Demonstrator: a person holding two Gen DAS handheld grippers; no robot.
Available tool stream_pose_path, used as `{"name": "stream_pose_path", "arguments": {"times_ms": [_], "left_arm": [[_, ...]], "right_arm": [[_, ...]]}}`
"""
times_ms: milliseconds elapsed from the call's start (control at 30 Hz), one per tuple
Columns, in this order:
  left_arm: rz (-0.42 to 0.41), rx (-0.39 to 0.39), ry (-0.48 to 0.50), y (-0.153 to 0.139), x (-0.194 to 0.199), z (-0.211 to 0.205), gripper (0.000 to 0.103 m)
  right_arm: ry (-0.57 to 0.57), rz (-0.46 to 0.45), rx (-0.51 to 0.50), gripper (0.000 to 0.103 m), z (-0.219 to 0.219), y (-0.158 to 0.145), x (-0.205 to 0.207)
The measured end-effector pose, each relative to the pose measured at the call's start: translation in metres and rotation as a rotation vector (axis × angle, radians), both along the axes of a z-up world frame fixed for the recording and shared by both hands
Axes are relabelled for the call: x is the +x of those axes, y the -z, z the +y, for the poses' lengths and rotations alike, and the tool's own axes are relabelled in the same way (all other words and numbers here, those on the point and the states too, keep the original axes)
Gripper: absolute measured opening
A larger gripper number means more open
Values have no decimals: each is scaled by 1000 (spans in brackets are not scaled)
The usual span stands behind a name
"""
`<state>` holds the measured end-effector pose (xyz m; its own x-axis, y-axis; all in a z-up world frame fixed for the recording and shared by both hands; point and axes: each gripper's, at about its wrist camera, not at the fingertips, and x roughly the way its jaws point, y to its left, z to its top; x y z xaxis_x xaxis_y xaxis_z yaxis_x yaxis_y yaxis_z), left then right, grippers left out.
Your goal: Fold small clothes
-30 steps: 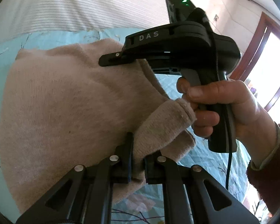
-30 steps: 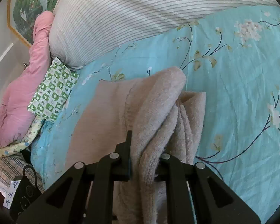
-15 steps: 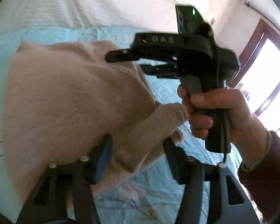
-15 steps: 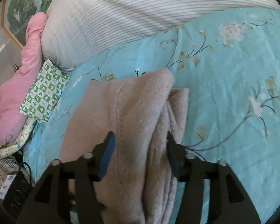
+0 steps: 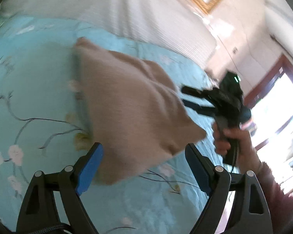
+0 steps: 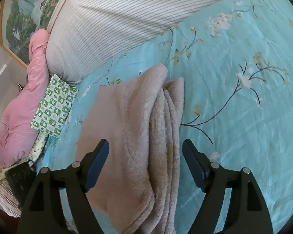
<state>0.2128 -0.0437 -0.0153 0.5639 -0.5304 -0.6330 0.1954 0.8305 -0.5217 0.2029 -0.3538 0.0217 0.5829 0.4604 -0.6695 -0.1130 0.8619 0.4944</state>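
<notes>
A beige knitted garment (image 5: 130,109) lies folded on the light blue floral bedsheet (image 5: 35,89). My left gripper (image 5: 144,165) is open and empty, just short of the garment's near corner. My right gripper (image 6: 146,161) is open, its jaws standing on either side of the garment's stacked folded edges (image 6: 164,136) without holding them. In the left wrist view the right gripper (image 5: 193,99) shows at the garment's right side, held by a hand, jaws apart.
A striped white pillow (image 6: 127,19) lies along the head of the bed. A pink quilt (image 6: 19,107) and a green checkered cloth (image 6: 54,105) sit at the left. A framed painting (image 6: 25,13) hangs behind. A bright doorway (image 5: 273,107) is at the right.
Both grippers were shut on the beige garment a second ago; both have opened and let it go. The left gripper has drawn back, and the garment now lies flat on the bed.
</notes>
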Motion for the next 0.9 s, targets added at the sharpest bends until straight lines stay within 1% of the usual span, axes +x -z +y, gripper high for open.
{"name": "stream_pose_path", "arguments": {"times_ms": [167,300,433,533,633,700,733,767,800,867,900], "left_arm": [[119,-87,-46,20,29,31,86],[168,-123,-48,30,49,35,86],[194,-171,-55,40,79,36,86],[208,-201,-60,47,99,37,86],[227,-231,-65,58,112,35,87],[219,-245,-73,64,116,33,87],[206,-241,-75,65,117,31,85],[197,-234,-74,65,118,28,82],[189,-236,-63,66,120,26,70],[188,-239,-52,69,125,24,66],[183,-242,-46,69,126,24,62]], "right_arm": [[0,22,32,78,2,10,2],[-15,40,46,78,3,17,9],[-39,67,69,78,3,22,25],[-53,92,66,78,5,29,34],[-64,104,84,78,6,36,39],[-70,108,100,78,7,39,41],[-74,112,100,74,9,40,42],[-82,119,96,62,12,41,43],[-85,130,90,58,15,43,44],[-74,137,79,45,19,43,43],[-69,133,80,43,20,42,41]]}}
